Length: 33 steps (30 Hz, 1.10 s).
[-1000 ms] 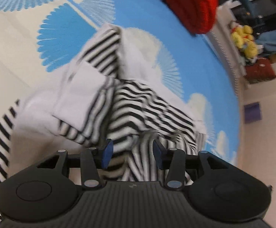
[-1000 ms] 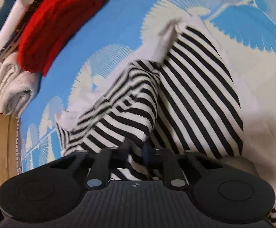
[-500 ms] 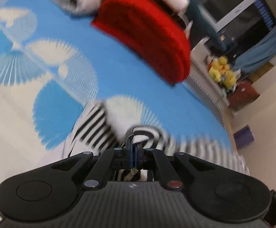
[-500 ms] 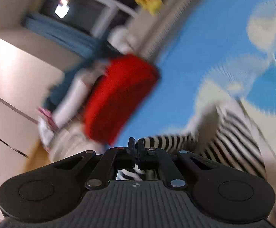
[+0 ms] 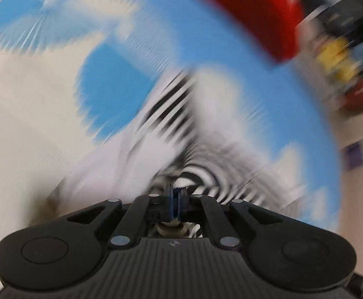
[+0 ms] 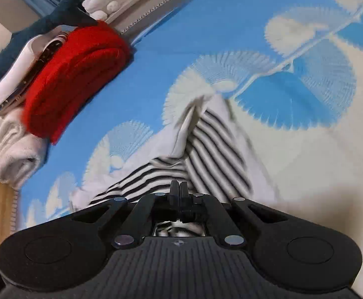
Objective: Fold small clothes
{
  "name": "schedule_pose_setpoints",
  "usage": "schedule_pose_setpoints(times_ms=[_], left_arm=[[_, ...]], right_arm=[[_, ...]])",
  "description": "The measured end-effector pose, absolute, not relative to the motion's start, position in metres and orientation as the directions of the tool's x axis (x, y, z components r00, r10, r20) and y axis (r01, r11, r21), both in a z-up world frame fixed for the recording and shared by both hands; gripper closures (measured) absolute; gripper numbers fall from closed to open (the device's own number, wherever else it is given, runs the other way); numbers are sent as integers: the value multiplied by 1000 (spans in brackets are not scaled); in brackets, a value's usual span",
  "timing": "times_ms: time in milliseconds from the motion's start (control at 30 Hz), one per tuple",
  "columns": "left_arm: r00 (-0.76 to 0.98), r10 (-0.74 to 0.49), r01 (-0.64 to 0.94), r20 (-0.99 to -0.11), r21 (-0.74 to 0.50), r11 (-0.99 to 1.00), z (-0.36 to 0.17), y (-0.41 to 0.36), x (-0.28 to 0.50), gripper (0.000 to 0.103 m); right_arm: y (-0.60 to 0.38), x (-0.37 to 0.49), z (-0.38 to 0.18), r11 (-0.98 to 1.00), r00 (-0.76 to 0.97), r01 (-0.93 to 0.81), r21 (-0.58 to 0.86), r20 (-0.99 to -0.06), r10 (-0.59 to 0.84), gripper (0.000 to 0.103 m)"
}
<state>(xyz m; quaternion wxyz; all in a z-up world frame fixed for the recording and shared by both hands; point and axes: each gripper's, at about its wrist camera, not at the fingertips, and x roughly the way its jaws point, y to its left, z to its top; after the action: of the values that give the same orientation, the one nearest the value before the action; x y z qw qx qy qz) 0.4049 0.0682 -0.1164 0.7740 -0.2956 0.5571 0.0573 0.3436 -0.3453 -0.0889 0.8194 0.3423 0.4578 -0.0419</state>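
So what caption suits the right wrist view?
Right gripper pinching a striped garment on a blue patterned blanket.

Black-white striped garment (image 6: 213, 147); red knit (image 6: 74, 74); blue-cream blanket (image 6: 231, 25).

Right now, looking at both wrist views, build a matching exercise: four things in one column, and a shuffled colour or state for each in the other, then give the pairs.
Column 1
1. striped garment
2. red folded knit
3. left gripper
4. blanket

Column 2
A. blue with pale fan shapes
B. black and white, pinched at two spots
C. stacked on pale folded clothes
D. shut on fabric, in a motion-blurred view

Pairs: 1-B, 2-C, 3-D, 4-A. The right gripper is the second pinch on the garment.
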Motion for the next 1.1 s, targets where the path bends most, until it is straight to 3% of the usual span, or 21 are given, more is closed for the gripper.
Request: schedule_pose_setpoints(times_ms=[100,133,167,200,233,267,333,400,433,467,567,633,700,767,800,867,1000,1100], left_arm=[[323,-252,-470,-912,-386,793,-129,78,400,84],[350,-251,-460,-903,-399,794,-123,79,400,72],[386,-246,-438,-889,-411,799,-113,77,401,59],[418,-239,-421,-876,-420,804,-107,77,400,54],[435,-236,-412,-869,-425,806,-102,76,400,52],[439,-237,-410,-866,-428,806,-100,74,400,52],[417,-247,-406,-874,-423,810,-106,71,401,55],[383,-245,-390,-890,-397,831,-113,65,403,81],[382,-237,-383,-893,-387,839,-113,63,403,99],[399,-233,-373,-887,-389,842,-110,62,402,99],[480,-257,-277,-839,-423,863,-89,54,397,99],[485,-231,-235,-844,-380,895,-86,46,397,99],[392,-192,-279,-900,-315,907,-105,49,398,99],[300,-198,-347,-933,-300,889,-125,55,398,89],[294,-193,-353,-936,-294,889,-126,57,398,86],[358,-160,-307,-920,-278,910,-109,53,396,70],[521,-122,-163,-845,-239,957,-71,31,387,66],[516,-117,-123,-849,-208,970,-76,14,387,66]], right_arm=[[-345,349,-121,742,456,469,478,-851,260,99],[-341,351,-125,732,455,448,514,-835,308,98],[-334,355,-126,724,458,407,558,-810,366,91],[-328,358,-126,720,460,377,583,-792,401,81],[-323,362,-127,718,462,348,603,-777,428,59],[-315,364,-127,726,459,331,603,-775,434,47],[-298,368,-131,758,427,326,565,-803,415,47],[-290,372,-143,786,372,338,518,-840,394,60],[-289,372,-147,791,358,356,498,-854,376,91],[-292,371,-147,780,371,387,491,-858,356,100],[-301,365,-114,768,502,388,509,-816,287,101],[-299,363,-87,814,575,334,476,-787,225,101],[-301,362,-87,825,547,340,450,-809,216,100],[-302,367,-115,815,423,409,410,-877,229,98],[-302,367,-126,801,369,457,387,-902,225,95],[-304,362,-125,779,364,521,349,-916,167,74],[-284,355,-69,871,595,379,314,-803,31,73],[-277,352,-61,904,635,293,310,-770,58,70]])
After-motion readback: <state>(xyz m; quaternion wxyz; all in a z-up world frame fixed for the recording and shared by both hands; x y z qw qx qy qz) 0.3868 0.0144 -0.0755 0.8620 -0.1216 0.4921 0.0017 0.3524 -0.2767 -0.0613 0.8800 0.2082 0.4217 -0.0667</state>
